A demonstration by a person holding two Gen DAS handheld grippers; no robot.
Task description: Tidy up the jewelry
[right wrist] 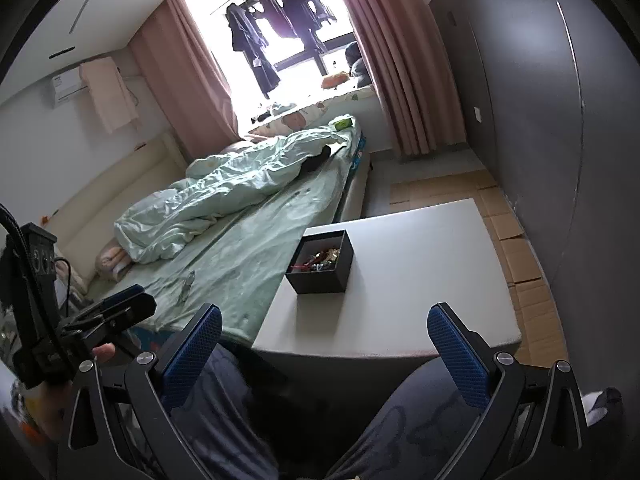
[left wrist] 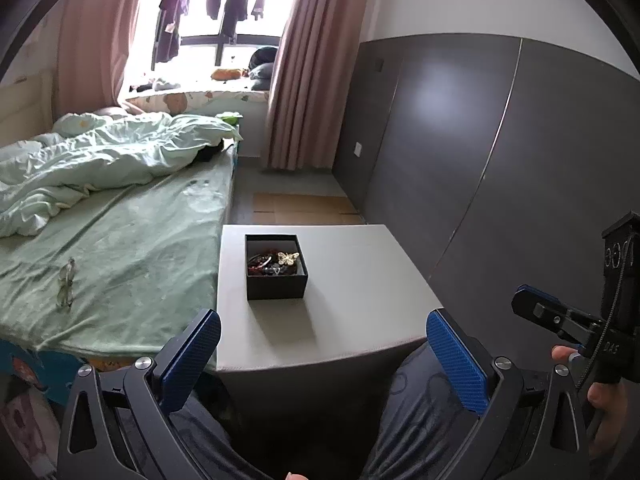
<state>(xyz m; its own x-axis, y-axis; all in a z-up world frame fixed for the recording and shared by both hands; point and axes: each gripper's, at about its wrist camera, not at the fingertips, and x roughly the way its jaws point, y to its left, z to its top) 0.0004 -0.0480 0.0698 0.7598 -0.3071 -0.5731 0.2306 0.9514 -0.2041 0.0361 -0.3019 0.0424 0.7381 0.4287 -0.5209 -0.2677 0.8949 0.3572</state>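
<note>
A small black open box (left wrist: 276,282) stands on a grey low table (left wrist: 352,320), toward its left side. Inside lies a tangle of jewelry (left wrist: 272,264) with dark red beads and a pale butterfly piece (left wrist: 289,257). The box also shows in the right wrist view (right wrist: 320,276) with the jewelry (right wrist: 322,260) in it. My left gripper (left wrist: 323,344) is open and empty, held back from the table's near edge. My right gripper (right wrist: 325,340) is open and empty, also short of the table (right wrist: 400,300). Each gripper shows at the edge of the other's view.
A bed with a green sheet (left wrist: 112,260) and a rumpled quilt (left wrist: 100,156) runs along the table's left. A pair of glasses (left wrist: 66,282) lies on the sheet. A dark grey wardrobe (left wrist: 480,152) stands at the right. Cardboard (left wrist: 304,208) covers the floor beyond the table.
</note>
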